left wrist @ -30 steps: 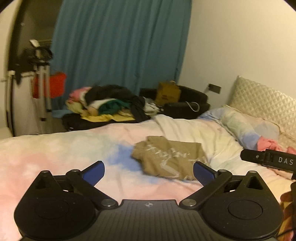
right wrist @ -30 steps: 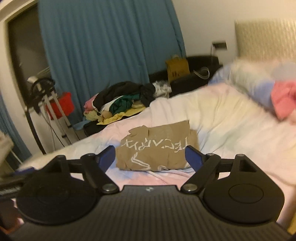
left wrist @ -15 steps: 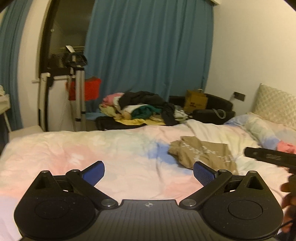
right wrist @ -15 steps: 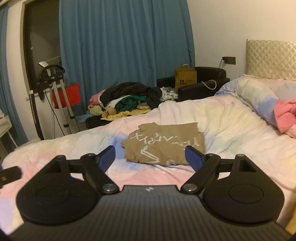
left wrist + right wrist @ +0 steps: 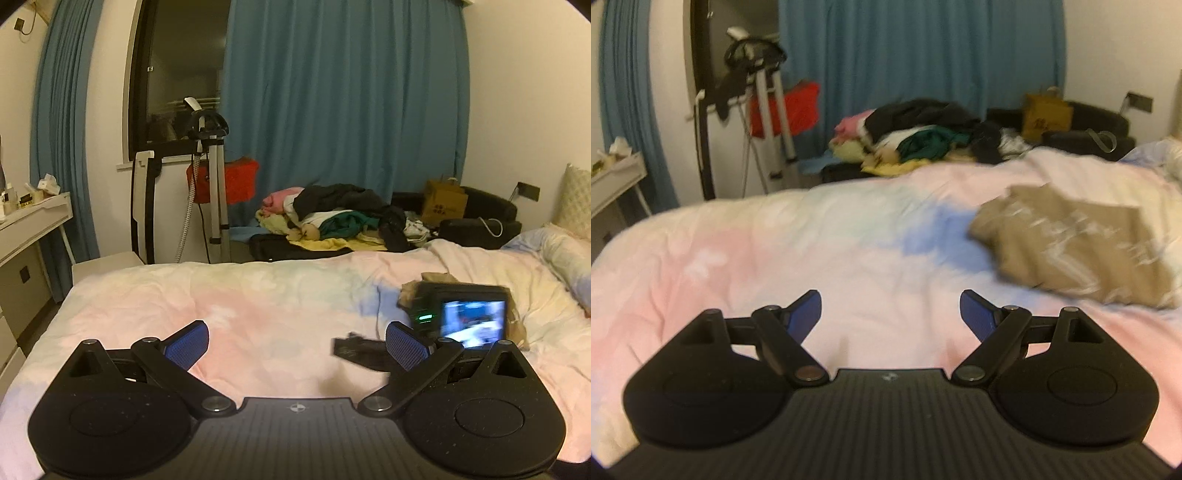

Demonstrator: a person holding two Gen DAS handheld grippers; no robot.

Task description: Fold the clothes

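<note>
Tan cotton garment with white lettering [image 5: 1075, 247] lies on the pastel pink, blue and cream tie-dye duvet [image 5: 775, 251] towards the right of the bed, already gathered into a compact, roughly rectangular bundle with several layers showing at its near edge; one moment cannot settle whether that bundle is a finished fold or a piece waiting to be squared up. Both hand-held tools hover above bare bedding with nothing between their blue pads: the left gripper [image 5: 295, 345] has its jaws spread wide, and the right gripper [image 5: 891, 314] likewise stands parted and empty. The main risk, as I judge it, is a poor pinch on that soft stack: catching only the top layer would peel the bundle apart, while digging too deep would snag the duvet beneath and drag both. The right wrist view is smeared, so aim could suffer. In the left view the right tool's lit camera screen [image 5: 474, 323] hides most of the garment.
</note>
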